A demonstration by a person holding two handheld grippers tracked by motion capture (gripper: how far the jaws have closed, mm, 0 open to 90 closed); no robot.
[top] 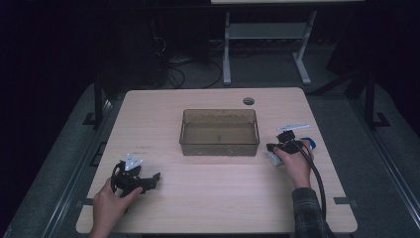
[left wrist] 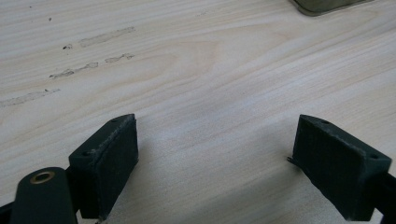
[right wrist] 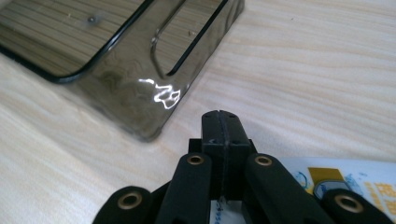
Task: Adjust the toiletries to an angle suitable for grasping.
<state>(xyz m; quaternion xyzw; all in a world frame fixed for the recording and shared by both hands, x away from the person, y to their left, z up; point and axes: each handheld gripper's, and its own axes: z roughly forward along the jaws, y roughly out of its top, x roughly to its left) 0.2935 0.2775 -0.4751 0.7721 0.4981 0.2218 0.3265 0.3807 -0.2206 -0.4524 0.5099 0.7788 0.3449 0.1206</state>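
Note:
My left gripper rests low over the table's front left part in a hand. In the left gripper view the left gripper stands open, with bare wood between the pads. My right gripper lies at the right, just beside the smoky clear bin. In the right gripper view the right gripper is shut, its pads pressed flat together. It points at the bin's near corner. A white printed packet lies on the table under it, partly hidden by the gripper's links.
The bin stands empty at the middle of the wooden table; its corner shows far off in the left gripper view. A round cable hole sits behind it. A cable trails back along the right forearm.

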